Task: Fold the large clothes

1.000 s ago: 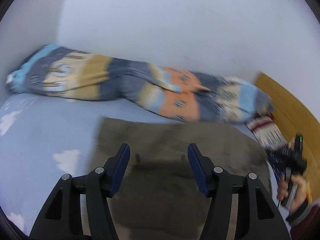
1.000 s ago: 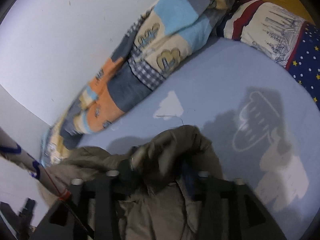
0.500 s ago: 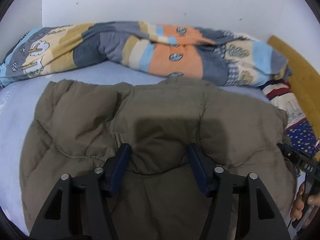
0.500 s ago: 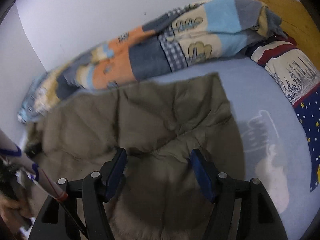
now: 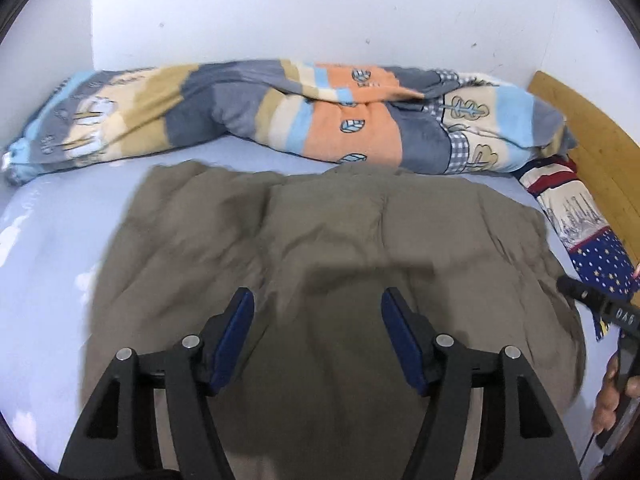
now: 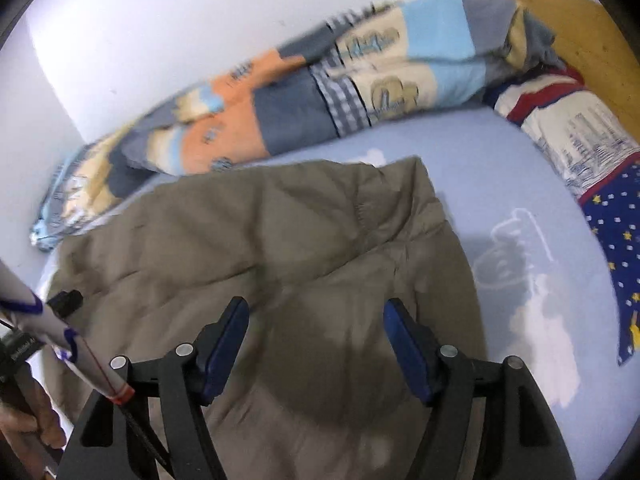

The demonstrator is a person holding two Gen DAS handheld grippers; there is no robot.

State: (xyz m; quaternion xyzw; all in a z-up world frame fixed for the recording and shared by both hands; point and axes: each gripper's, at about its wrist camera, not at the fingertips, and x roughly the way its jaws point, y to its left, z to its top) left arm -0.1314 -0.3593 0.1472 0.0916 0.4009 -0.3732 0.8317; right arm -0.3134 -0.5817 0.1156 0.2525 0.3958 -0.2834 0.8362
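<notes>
While both grippers' jaws are opening empty over the jacket (image 5: 340, 248), no lettering reads clearly.

1. An olive-brown padded jacket (image 5: 340, 248) lies spread flat on the bed (image 5: 44, 248), covering most of its light blue sheet
2. The left gripper (image 5: 317, 336) hangs over the jacket's near part, its jaws opening, blue pads apart with only the fabric below showing between them
3. A rolled patchwork quilt (image 5: 280, 120) in orange, grey, tan and pale blue runs along the bed's far edge against the white wall (image 5: 320, 12); the jacket's far hem reaches it
4. At the bed's right edge lies a pillow (image 5: 588, 240) with red stripes and a starred navy part, beside a wooden headboard (image 5: 596, 136)
5. At the near right corner a hand (image 5: 612, 396) holds the right gripper (image 5: 596, 304), close to the jacket's right edge
</notes>
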